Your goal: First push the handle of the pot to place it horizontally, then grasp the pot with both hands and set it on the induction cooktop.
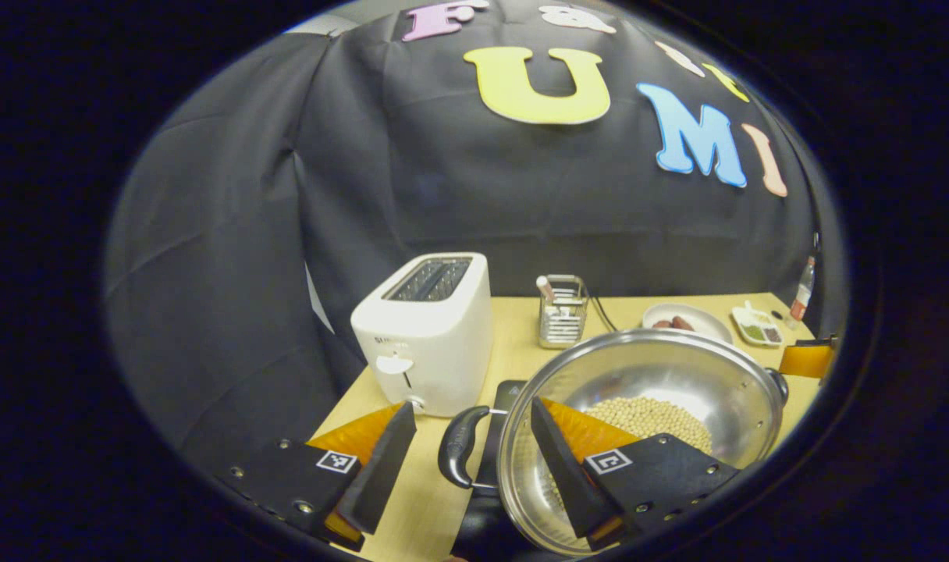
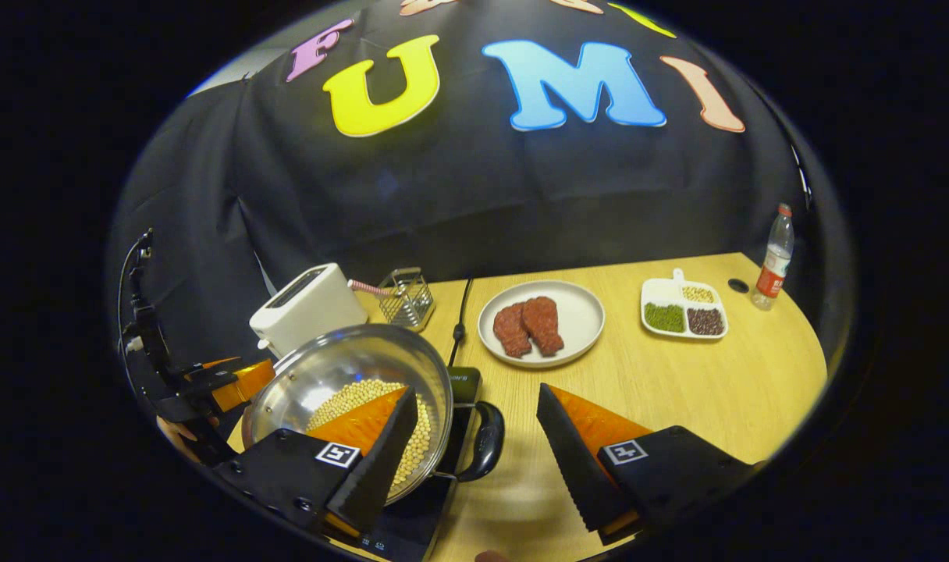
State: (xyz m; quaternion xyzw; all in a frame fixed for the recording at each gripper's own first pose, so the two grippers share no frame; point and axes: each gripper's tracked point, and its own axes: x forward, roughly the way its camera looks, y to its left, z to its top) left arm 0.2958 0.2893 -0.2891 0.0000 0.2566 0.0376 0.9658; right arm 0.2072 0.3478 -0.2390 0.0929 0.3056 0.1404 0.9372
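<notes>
**Left gripper view: pot over the cooktop, both handles straddled**

Left gripper view showed the left gripper (image 1: 470, 457) with jaws open, one finger on each side of the pot's near handle (image 1: 457, 446), not pressing on it. The pot (image 1: 677, 375), steel with pale beans in its bottom, sat on or just above the dark induction cooktop (image 1: 507, 390); which of the two could not be told. In the right gripper view the right gripper (image 2: 474, 453) was likewise open around the other handle (image 2: 486, 449). Both handles lay level, so the pushing step looked done and the placing appeared nearly finished, with only the withdrawal perhaps left.

A white toaster (image 1: 428, 332) stood just left of the pot and a wire utensil holder (image 1: 561, 311) behind it. Farther right lay a plate of meat patties (image 2: 541, 321), a divided dish (image 2: 684, 310) and a bottle (image 2: 773, 257), all well apart from the pot.
</notes>
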